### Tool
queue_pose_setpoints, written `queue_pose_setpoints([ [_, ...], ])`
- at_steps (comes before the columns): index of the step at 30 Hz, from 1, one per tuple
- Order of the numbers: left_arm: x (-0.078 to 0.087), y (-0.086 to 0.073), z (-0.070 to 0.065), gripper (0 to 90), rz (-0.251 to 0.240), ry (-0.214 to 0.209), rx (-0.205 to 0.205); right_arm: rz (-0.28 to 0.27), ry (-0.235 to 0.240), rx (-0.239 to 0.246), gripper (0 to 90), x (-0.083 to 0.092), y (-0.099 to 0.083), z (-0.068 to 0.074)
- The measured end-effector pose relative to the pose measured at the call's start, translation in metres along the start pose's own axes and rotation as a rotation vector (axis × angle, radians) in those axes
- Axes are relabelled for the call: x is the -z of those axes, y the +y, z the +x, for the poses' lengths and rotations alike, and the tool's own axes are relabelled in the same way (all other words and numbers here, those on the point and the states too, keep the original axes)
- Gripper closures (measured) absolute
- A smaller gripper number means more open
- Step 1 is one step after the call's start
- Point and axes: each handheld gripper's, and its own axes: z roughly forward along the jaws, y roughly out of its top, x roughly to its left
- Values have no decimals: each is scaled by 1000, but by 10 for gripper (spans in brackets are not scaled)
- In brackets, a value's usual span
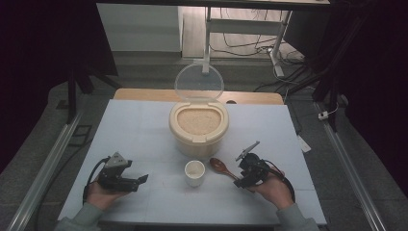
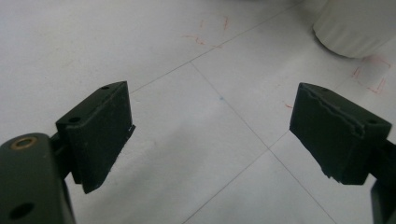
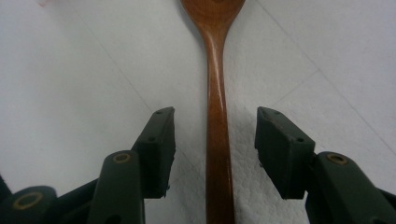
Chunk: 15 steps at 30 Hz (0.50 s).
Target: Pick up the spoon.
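Observation:
A brown wooden spoon (image 1: 220, 166) lies on the white table (image 1: 139, 125), right of a small white cup (image 1: 195, 172). My right gripper (image 1: 239, 181) is low at the spoon's handle end. In the right gripper view the handle (image 3: 216, 93) runs straight between the jaws of the right gripper (image 3: 215, 140), with a gap on each side, so the pads are not pressing on it. My left gripper (image 1: 143, 179) rests near the front left, pointing toward the cup. In its own view the left gripper (image 2: 212, 126) stands wide open over bare table, with the cup's base (image 2: 357, 25) at the upper right.
Behind the cup stands a round cream container (image 1: 198, 126) full of rice, its clear lid (image 1: 198, 83) tilted up at the back. Thin grid lines and faint red marks (image 2: 212, 32) cross the table surface. Dark floor and metal rails flank the table.

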Motion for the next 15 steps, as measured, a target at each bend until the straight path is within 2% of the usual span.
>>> queue_pose_setpoints([
  [4, -1, -1, 1, 128, 1, 2, 2, 15, -15, 3, 514, -5, 1, 1],
  [7, -2, -1, 1, 128, 6, 1, 4, 28, -20, 17, 585, -8, 2, 2],
  [10, -2, -1, 1, 128, 7, 0, -3, 30, -24, 17, 613, -9, 3, 3],
  [15, -2, -1, 1, 128, 7, 0, -1, 50, -63, 36, 680, -10, 5, 5],
])
